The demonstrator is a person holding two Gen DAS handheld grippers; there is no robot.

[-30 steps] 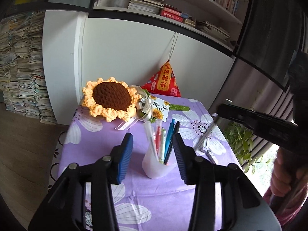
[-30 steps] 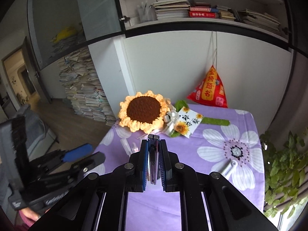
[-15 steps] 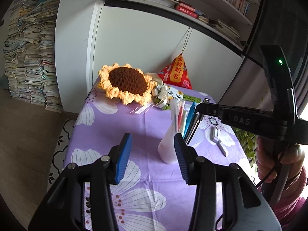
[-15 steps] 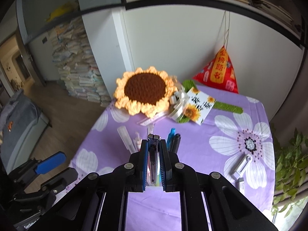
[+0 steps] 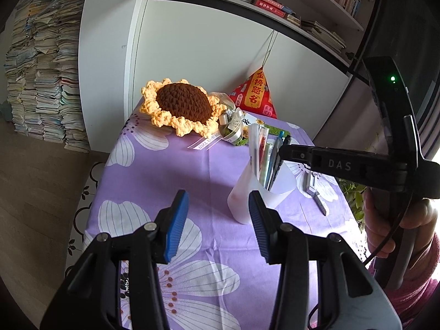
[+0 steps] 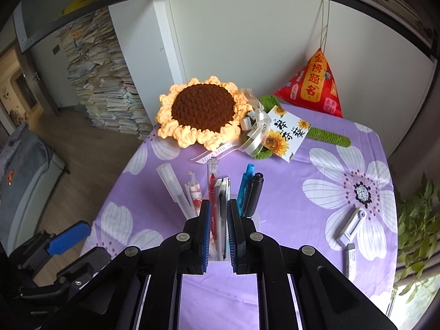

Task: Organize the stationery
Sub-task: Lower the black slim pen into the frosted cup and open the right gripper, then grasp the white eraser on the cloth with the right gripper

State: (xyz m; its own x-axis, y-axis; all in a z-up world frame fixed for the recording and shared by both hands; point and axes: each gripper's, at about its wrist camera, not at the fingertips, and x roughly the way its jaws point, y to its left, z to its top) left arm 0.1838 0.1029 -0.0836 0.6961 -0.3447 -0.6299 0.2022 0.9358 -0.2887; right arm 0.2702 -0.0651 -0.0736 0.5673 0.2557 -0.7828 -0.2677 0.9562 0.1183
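Right gripper (image 6: 219, 220): blue-padded jaws drawn narrow and clamped on a slim grey pen (image 6: 221, 214), held upright directly above the translucent pen cup (image 5: 247, 192). In the left wrist view, seen reaching in from 3 o'clock, tip over the cup's mouth. Lower end of the grey pen hidden behind the jaws; cannot tell whether inside the cup or only over it.

Left gripper (image 5: 218, 214): jaws spread wide, nothing between the pads, hanging over the purple floral tablecloth (image 5: 165, 170) just to the 7 o'clock side of the cup, right pad near the cup wall but apart from it.

In the cup, standing and leaning: a clear white pen (image 6: 172, 187) toward 10 o'clock, a short strawberry-print pen (image 6: 194, 192), a red pen (image 6: 212, 184), a blue pen (image 6: 246, 184) and a black pen (image 6: 254, 192) toward 1 o'clock.

Outward at 3 o'clock on the cloth, well apart from the cup: a white-grey correction tape (image 6: 350, 228) and, just below it, a white eraser (image 6: 350, 258), both lying flat.

At 12 o'clock, along the far edge: a crocheted sunflower (image 6: 202, 112) with ribbon and a sunflower-printed card (image 6: 286, 134) beside it, green crocheted stem (image 6: 327, 136) stretching toward 2 o'clock. Behind that, a red pyramid-shaped pouch (image 6: 312, 88) with gold lettering, hung by a string against the white cabinet.
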